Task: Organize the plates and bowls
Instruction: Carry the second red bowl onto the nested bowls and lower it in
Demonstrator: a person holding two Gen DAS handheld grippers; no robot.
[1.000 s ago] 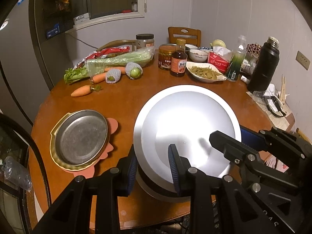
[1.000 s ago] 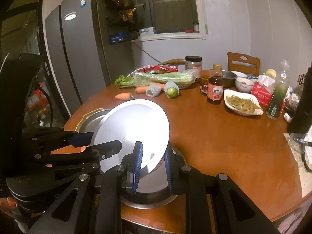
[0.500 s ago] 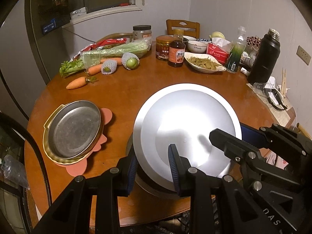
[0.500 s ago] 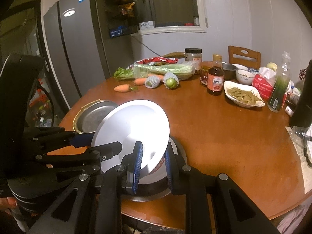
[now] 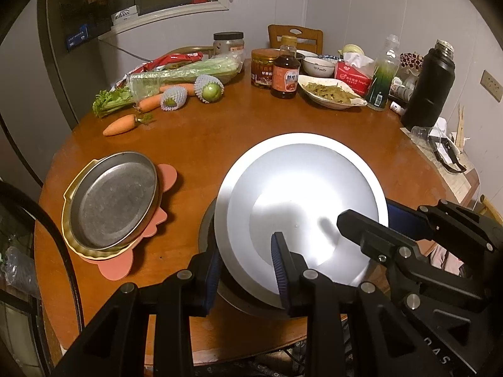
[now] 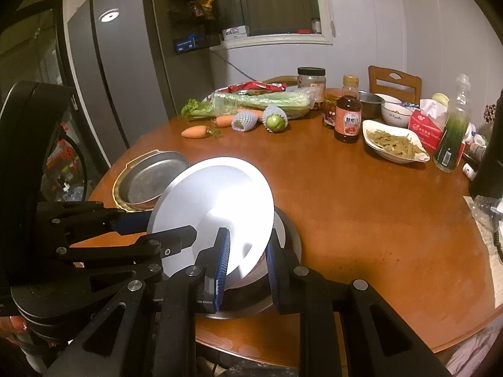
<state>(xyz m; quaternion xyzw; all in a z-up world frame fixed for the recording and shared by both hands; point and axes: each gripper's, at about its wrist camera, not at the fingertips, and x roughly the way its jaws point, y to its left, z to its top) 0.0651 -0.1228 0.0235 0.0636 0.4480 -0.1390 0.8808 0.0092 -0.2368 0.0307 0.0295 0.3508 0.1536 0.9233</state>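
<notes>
Since a second ago little has shifted: both tools still carry the white plate point(image 5: 301, 201) in the same tilt, just above the dark dish point(image 6: 283, 286) at the near edge of the worktop point(image 5: 220, 138). The left tool point(image 5: 246, 278) is clamped on its near rim and the right tool point(image 6: 246, 260) on its right rim, likely to steady a wide, slippery plate. Farther left lies the metal pan point(image 5: 113, 201), stacked on a yellow dish point(image 5: 67, 220), probably the collecting pile. Food and bottles crowd the far side.
</notes>
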